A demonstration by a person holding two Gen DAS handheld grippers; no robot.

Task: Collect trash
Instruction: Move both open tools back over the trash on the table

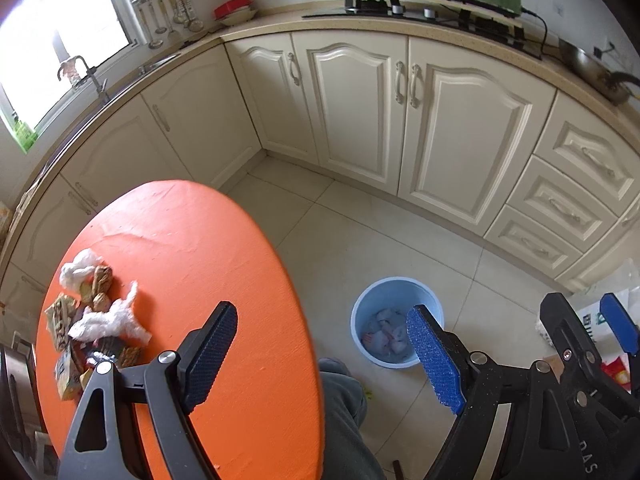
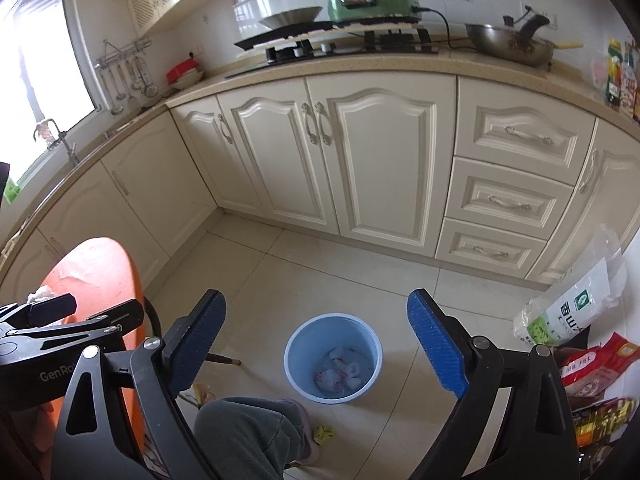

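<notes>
Trash (image 1: 96, 312) waits piled on the orange table (image 1: 224, 264); both grippers, left (image 1: 320, 360) and right (image 2: 316, 344), gape empty. Pinch one crumpled piece, then release squarely over the bin (image 2: 333, 356).

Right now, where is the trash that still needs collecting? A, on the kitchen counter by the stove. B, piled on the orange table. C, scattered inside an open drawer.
B: crumpled tissues and snack wrappers lie heaped on the orange table, while the blue bin on the floor already holds some.
</notes>
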